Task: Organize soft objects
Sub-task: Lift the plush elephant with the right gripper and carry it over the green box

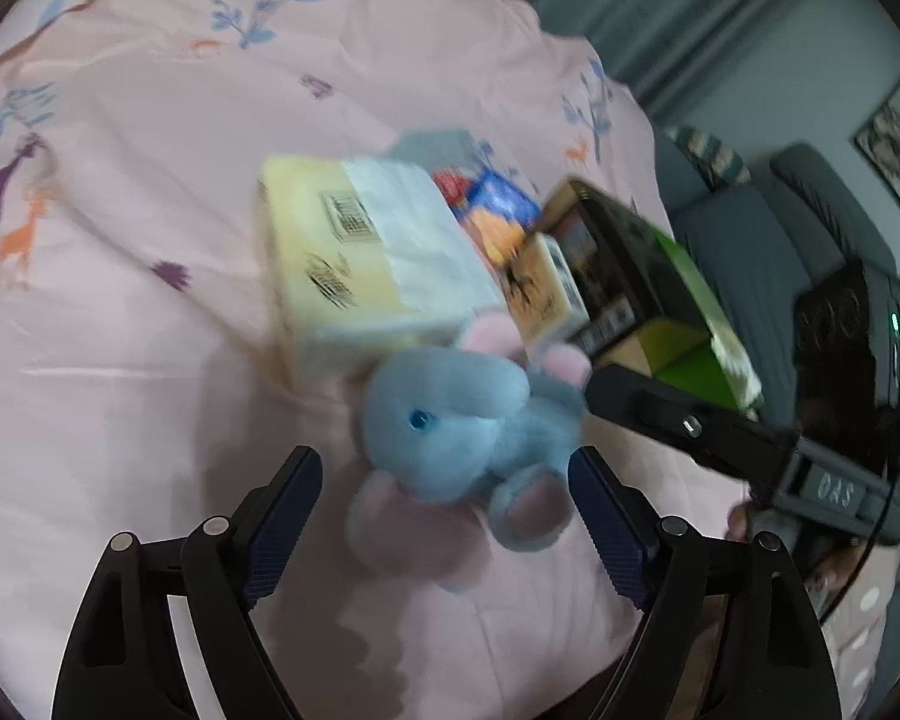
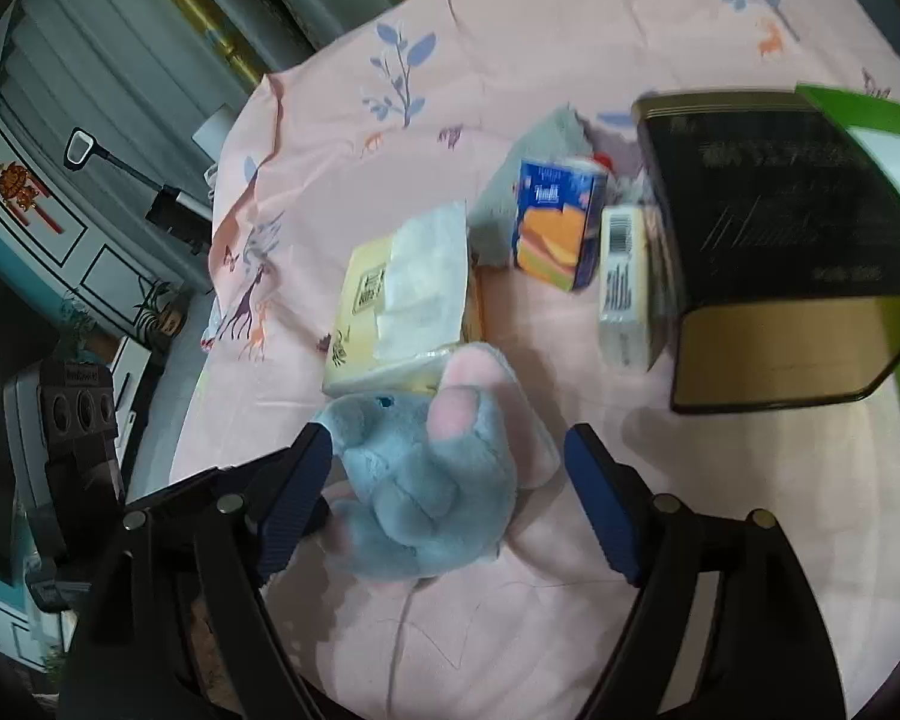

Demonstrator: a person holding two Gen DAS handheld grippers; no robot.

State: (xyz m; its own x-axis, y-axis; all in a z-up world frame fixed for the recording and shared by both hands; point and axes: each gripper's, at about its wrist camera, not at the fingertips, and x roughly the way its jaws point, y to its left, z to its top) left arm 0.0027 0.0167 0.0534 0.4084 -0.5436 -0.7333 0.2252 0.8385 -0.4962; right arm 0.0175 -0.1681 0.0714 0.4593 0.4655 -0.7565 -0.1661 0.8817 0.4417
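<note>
Left gripper (image 1: 444,525) spread wide, nothing clamped; right gripper (image 2: 450,498) likewise released, plush between pads, left pad perhaps brushing fur. Elephant (image 2: 420,480) lies on pink sheet (image 1: 120,360), just in front of tissue pack (image 2: 402,300).

Judgement: pinch body, not floppy ear; close slowly, fur compresses; one gripper suffices, other stays clear.

Beyond: small blue tissue pack (image 2: 561,228), white pack (image 2: 621,288), black tin (image 2: 768,228) close right. Tin and packs crowd far side; approach from near side.
</note>
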